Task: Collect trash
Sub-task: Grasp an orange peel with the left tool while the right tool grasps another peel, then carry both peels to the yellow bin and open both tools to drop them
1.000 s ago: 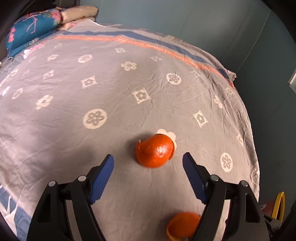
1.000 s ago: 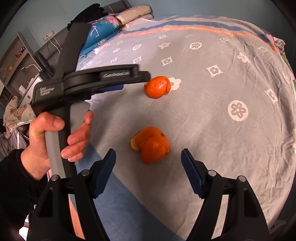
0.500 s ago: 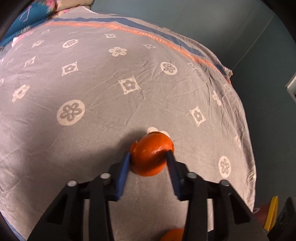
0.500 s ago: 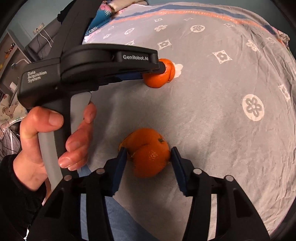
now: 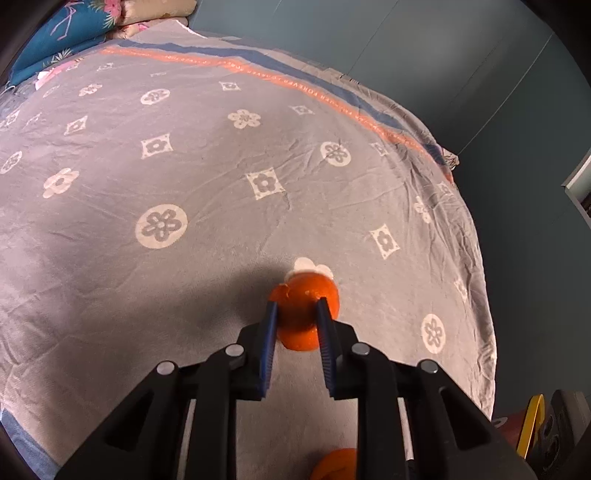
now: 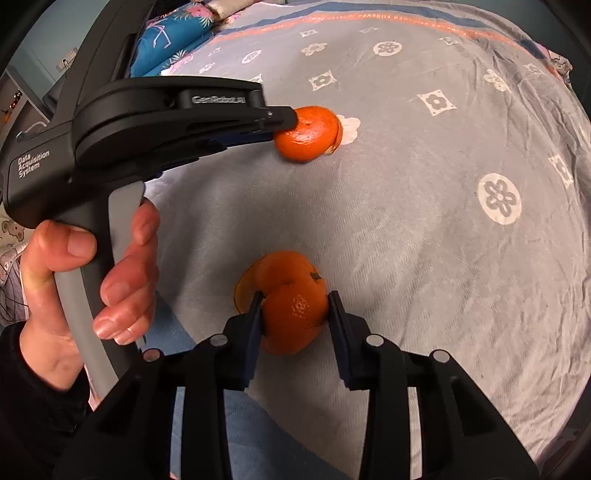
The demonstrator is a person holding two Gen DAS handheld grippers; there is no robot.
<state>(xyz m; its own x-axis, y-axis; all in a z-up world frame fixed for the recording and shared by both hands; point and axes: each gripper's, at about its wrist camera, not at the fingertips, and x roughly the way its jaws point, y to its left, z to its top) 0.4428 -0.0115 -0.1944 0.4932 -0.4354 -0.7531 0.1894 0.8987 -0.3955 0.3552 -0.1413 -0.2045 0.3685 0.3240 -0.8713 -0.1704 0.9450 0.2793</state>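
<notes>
Two pieces of orange peel lie on a grey flowered bedspread [image 5: 184, 166]. My left gripper [image 5: 295, 310] is shut on the far orange peel [image 5: 301, 299], which rests on the bed; it also shows in the right wrist view [image 6: 308, 134] at the tip of the left gripper. My right gripper [image 6: 293, 299] is shut on the near orange peel [image 6: 291, 295], a curled piece with a stem, pinched between both jaws. The near peel's edge shows at the bottom of the left wrist view [image 5: 336, 463].
Blue flowered pillows [image 6: 173, 33] lie at the head of the bed. The bed's right edge [image 5: 484, 295] drops off toward a dark teal wall. A yellow and black object [image 5: 532, 424] stands on the floor at the lower right. Shelves [image 6: 14, 107] stand at the far left.
Both grippers moved forward over their peels and closed from wide open until the jaws pinch the peels.
</notes>
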